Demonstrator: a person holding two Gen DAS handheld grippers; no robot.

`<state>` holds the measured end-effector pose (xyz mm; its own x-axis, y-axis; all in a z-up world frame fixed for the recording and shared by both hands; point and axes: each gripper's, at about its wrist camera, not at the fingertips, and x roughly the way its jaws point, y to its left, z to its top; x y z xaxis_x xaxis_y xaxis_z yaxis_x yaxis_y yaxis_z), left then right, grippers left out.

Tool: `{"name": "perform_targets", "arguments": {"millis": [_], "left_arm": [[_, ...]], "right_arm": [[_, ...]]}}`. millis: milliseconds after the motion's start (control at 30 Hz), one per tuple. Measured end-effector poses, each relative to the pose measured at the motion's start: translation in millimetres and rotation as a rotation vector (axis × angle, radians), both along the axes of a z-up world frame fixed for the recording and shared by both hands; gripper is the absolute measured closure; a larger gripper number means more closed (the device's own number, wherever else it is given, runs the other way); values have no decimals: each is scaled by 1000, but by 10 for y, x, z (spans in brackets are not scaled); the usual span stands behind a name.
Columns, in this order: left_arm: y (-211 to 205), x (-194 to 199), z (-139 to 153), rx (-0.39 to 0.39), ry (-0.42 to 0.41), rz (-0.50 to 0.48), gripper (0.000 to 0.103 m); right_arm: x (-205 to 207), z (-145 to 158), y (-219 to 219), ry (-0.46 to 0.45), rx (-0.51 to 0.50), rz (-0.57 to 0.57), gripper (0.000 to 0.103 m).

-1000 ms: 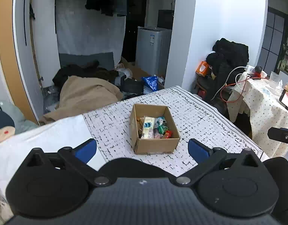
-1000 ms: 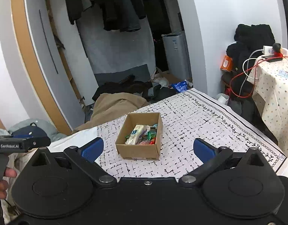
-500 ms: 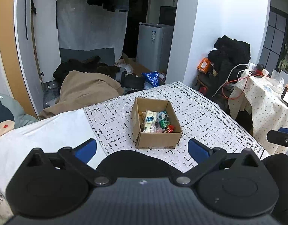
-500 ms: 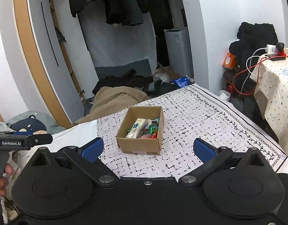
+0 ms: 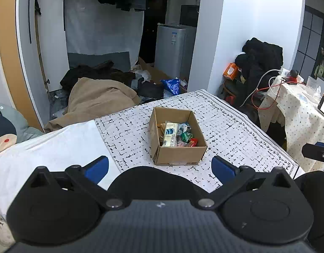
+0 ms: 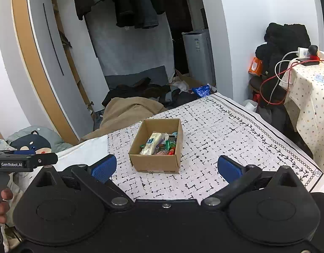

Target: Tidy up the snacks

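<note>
An open cardboard box (image 5: 176, 139) stands on the black-and-white patterned cloth (image 5: 235, 130); it also shows in the right wrist view (image 6: 156, 145). Several snack packets (image 5: 176, 135) lie inside it, a pale cream packet (image 6: 151, 143) on top. My left gripper (image 5: 159, 167) is open and empty, held back from the box's near side. My right gripper (image 6: 166, 167) is open and empty, also short of the box. The left gripper's body shows at the left edge of the right wrist view (image 6: 24, 161).
The patterned cloth's right edge (image 6: 288, 149) drops toward a side table with a dotted cloth (image 5: 303, 113) and cables. A white sheet (image 5: 52, 145) covers the surface to the left. Clothes and a tan blanket (image 5: 98, 99) lie on the floor beyond.
Both views have tilted slightly down and the box sits a little lower in frame. Both grippers stay open and empty.
</note>
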<state>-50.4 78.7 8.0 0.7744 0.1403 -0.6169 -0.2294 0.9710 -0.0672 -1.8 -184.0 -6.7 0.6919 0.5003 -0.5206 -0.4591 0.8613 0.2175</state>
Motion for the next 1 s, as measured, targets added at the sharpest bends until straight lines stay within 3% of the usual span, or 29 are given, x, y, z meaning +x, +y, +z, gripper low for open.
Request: {"name": "perform_targets", "arguments": {"millis": [1000], "left_arm": [[-49,-15,2,-1,0,-12,0]], "right_arm": [[-2,-2,-10,0,-3,-1,0]]}}
